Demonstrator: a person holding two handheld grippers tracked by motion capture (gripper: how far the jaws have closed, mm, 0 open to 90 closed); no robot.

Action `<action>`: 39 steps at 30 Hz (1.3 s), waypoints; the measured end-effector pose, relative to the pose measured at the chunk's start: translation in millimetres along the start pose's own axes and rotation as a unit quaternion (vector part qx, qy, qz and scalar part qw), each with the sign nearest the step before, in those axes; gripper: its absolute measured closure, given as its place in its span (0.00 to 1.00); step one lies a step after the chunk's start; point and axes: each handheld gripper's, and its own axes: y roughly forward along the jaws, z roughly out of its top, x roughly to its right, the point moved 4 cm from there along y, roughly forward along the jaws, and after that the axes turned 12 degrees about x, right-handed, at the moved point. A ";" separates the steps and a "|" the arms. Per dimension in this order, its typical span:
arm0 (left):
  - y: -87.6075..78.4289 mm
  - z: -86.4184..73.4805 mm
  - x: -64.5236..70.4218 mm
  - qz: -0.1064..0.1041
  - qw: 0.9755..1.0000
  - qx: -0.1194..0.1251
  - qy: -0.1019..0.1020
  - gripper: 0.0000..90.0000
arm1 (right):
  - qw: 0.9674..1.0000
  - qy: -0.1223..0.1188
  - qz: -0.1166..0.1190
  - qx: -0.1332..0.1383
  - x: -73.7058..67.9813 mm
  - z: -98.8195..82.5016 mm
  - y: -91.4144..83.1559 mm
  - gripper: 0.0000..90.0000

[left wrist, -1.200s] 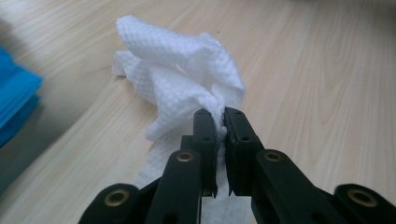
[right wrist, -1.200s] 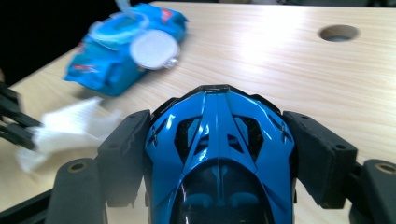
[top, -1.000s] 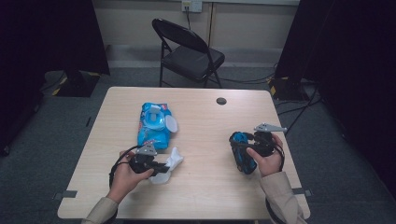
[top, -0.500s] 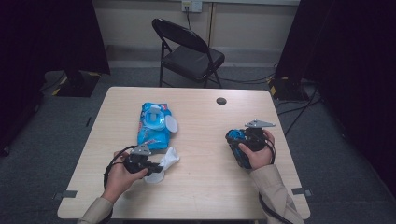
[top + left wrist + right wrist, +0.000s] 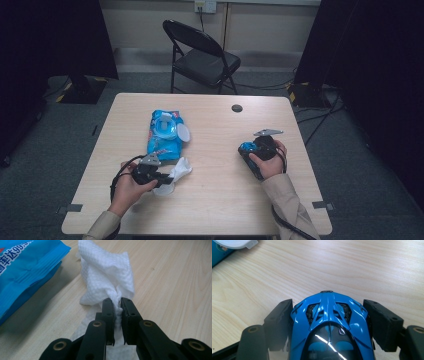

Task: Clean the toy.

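The left tongs [image 5: 116, 301] pinch the white wipe [image 5: 107, 277] just ahead of them, the right tongs [image 5: 328, 315] clamp the blue toy car [image 5: 329, 325] (sides only): wipe gently, maintaining both grips.

Both forearms wear beige long sleeves [image 5: 286, 196] with buttoned-looking cuffs. The left gripper [image 5: 117, 305] has two matte black jaws with flat inner faces, small recessed holes near the tips, and brass-coloured pivot rivets on the black link arms. The right gripper [image 5: 327, 322] has blocky black pads of the same kind. Each carries a grey three-cornered plate [image 5: 268, 132] on top. A black cable [image 5: 119, 172] loops from the left gripper.
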 end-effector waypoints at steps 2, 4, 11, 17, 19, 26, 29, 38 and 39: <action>1.6 -1.0 0.1 -0.002 1.000 -0.001 -0.002 0.91 | 1.000 -0.005 -0.003 -0.004 -0.2 0.1 1.6 0.29; 2.2 -1.7 -0.2 -0.002 1.000 -0.001 -0.003 0.91 | 1.000 -0.007 -0.006 -0.008 0.2 0.2 2.8 0.29; -0.1 -2.0 0.0 0.003 1.000 0.007 -0.002 0.89 | 1.000 -0.004 -0.003 -0.006 1.7 2.7 4.7 0.28; -2.0 -0.9 -1.6 0.016 1.000 0.020 0.006 0.76 | 1.000 -0.008 -0.001 0.001 1.3 7.7 3.3 0.29; -3.3 -0.4 -0.7 0.015 1.000 0.021 0.009 0.72 | 1.000 -0.014 0.003 0.008 0.9 12.5 1.6 0.28; -8.4 6.4 0.9 0.026 0.999 0.039 0.006 0.51 | 1.000 -0.011 0.002 0.005 0.5 7.2 1.2 0.28; -8.9 8.7 0.3 0.030 0.998 0.049 0.001 0.41 | 1.000 -0.011 0.005 0.006 0.0 8.9 -2.5 0.28; -12.6 12.9 -1.4 0.038 0.997 0.063 0.002 0.29 | 1.000 -0.008 0.013 0.012 0.8 11.5 -16.4 0.26; -13.2 13.2 -1.0 0.038 0.997 0.064 -0.001 0.29 | 1.000 -0.008 0.013 0.012 0.8 11.5 -16.4 0.26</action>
